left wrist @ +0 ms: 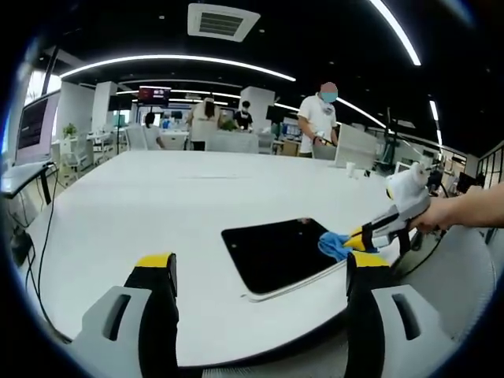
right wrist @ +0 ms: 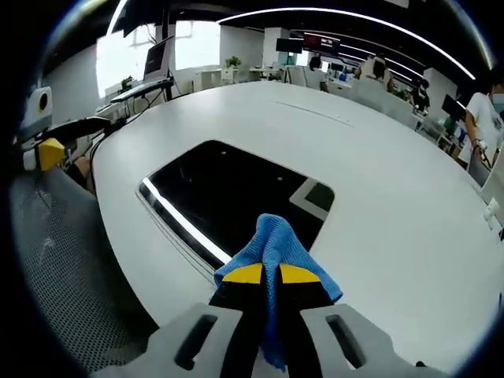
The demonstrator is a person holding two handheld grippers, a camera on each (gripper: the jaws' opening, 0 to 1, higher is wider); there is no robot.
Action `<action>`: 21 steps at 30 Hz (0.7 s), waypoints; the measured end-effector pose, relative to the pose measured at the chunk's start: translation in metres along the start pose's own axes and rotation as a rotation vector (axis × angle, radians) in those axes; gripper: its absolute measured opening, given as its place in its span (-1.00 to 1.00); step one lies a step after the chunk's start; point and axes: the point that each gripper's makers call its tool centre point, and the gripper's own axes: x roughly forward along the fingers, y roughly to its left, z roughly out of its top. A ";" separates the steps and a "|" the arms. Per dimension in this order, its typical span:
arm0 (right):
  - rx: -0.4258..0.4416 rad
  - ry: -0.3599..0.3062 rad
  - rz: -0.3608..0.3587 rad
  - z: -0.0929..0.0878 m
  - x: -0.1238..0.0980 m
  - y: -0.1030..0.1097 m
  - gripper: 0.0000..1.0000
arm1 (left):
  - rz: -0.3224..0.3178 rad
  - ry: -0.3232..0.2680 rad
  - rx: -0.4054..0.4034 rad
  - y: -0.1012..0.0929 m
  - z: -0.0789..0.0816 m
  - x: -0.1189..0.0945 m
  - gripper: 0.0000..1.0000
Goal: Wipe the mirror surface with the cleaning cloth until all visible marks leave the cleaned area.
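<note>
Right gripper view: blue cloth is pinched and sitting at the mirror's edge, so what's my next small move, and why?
Probably sweep the right claw forward, dragging the blue microfibre cleaning cloth across the dark rectangular mirror. The cloth touches only the near edge, so most of the glass ahead looks unwiped. The left claw hangs open short of the mirror, out of the path.

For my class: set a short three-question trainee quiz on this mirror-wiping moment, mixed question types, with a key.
1. True or false: the right gripper is shut on the blue cloth.
2. Multiple choice: the left gripper is A) open and holding nothing, B) shut on the cloth, C) pressing on the mirror.
3. Short answer: what does the mirror lie on?

Key: 1 true; 2 A; 3 the white table, near its edge.
</note>
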 end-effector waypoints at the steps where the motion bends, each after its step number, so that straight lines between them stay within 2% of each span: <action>1: -0.002 0.003 0.002 0.000 0.000 0.001 -1.00 | -0.001 -0.002 0.000 0.000 0.000 0.000 0.73; 14: -0.020 0.018 0.007 -0.001 -0.002 0.004 -1.00 | -0.004 -0.001 -0.001 -0.001 0.000 0.000 0.72; 21: -0.081 0.032 -0.006 0.001 -0.002 0.008 -1.00 | -0.008 0.001 -0.001 -0.001 0.000 0.001 0.71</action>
